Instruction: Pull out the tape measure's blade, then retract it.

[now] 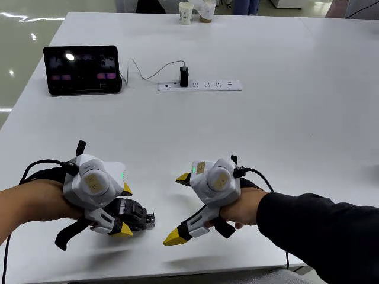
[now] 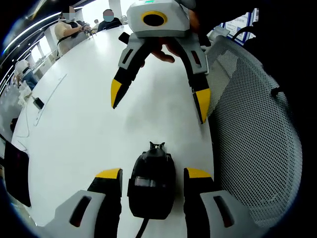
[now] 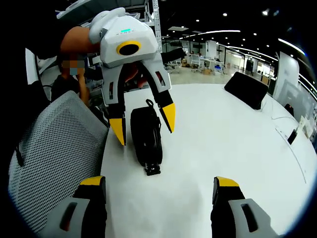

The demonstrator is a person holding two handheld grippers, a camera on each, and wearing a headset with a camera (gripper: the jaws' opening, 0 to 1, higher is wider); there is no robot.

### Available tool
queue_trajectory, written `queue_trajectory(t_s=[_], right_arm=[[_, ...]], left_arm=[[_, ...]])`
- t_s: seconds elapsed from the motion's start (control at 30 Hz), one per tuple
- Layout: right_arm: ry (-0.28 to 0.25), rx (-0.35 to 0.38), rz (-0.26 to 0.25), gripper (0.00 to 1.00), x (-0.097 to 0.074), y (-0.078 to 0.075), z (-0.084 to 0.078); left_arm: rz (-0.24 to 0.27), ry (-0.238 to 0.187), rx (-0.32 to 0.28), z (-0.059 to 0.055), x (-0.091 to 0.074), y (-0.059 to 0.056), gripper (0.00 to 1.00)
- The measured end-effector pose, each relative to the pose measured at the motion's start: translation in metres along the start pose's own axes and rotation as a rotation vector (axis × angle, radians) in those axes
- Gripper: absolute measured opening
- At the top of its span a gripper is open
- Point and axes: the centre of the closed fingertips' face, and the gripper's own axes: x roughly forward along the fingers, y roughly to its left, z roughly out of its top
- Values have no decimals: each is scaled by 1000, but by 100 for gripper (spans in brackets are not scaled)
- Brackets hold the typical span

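The left gripper (image 2: 153,173) clamps the tape measure (image 2: 151,188); we bring the right gripper (image 3: 158,181), its jaws wide, squarely around the hook (image 3: 152,171).

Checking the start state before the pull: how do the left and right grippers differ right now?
The left gripper has its jaws narrow, closed around the black tape measure; the right gripper has its jaws spread wide with nothing between them. The left gripper carries the load, while the right gripper merely faces the tape measure's blade end. Both have yellow-tipped jaws and sit low over the white table.
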Motion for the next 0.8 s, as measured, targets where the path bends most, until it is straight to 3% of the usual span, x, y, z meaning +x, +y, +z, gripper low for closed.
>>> queue_trajectory(t_s=[0.1, 0.23, 0.5, 0.8], right_arm=[[1, -11, 5, 86, 2, 2, 1], [9, -19, 8, 84, 5, 3, 0], [28, -40, 8, 77, 12, 4, -2], [32, -51, 6, 64, 21, 2, 0]], left_arm=[[1, 0, 10, -1, -1, 0, 42], [7, 15, 24, -4, -3, 2, 31], [13, 23, 22, -5, -2, 2, 30], [26, 2, -6, -6, -2, 2, 30]])
